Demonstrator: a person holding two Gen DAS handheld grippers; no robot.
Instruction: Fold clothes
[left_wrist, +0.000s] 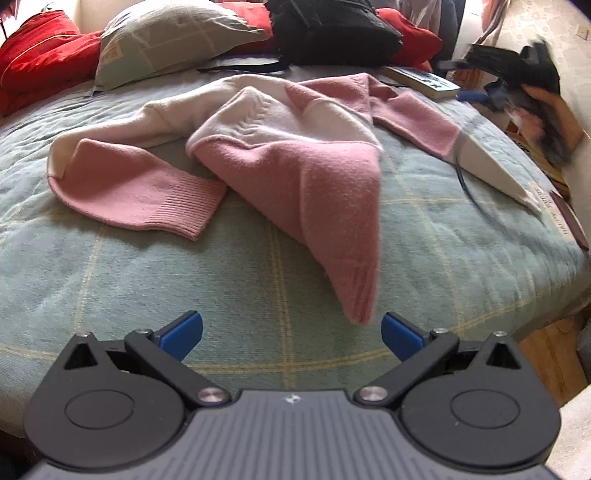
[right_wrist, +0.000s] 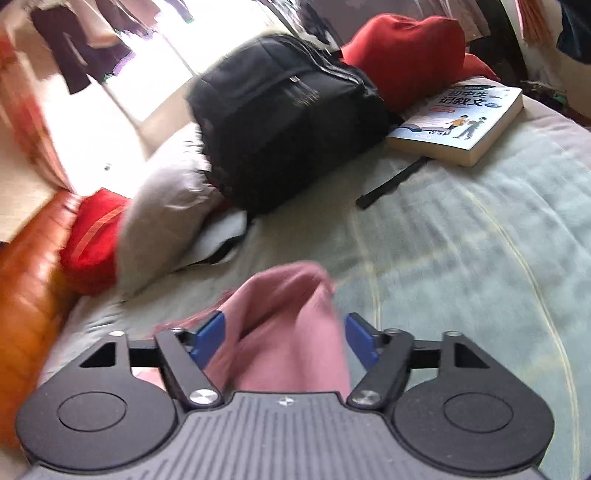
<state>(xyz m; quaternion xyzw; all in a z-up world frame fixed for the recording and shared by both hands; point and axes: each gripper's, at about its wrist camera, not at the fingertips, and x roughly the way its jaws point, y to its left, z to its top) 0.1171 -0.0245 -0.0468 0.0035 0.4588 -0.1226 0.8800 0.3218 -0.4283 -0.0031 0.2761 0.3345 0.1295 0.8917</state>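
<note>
Hovering above the near edge of the pale green checked bedspread (left_wrist: 258, 266), the left gripper (left_wrist: 291, 332) has its blue-padded jaws spread wide, empty. The right gripper (right_wrist: 282, 338) has pink fabric bunched between parted jaws; whether it is gripped cannot be told. The pink-and-white knitted sweater (left_wrist: 258, 155) lies crumpled mid-bed. Beyond: a black backpack (right_wrist: 280, 122), a paperback book (right_wrist: 461, 122), red cushions (right_wrist: 406, 55).

- Bed (left_wrist: 258, 266): pale green checked cover.
- Lying on it: pink-and-white sweater (left_wrist: 266, 155), grey pillow (left_wrist: 166, 40), red cushions (left_wrist: 40, 59), black backpack (right_wrist: 280, 122), book (right_wrist: 461, 118).
</note>
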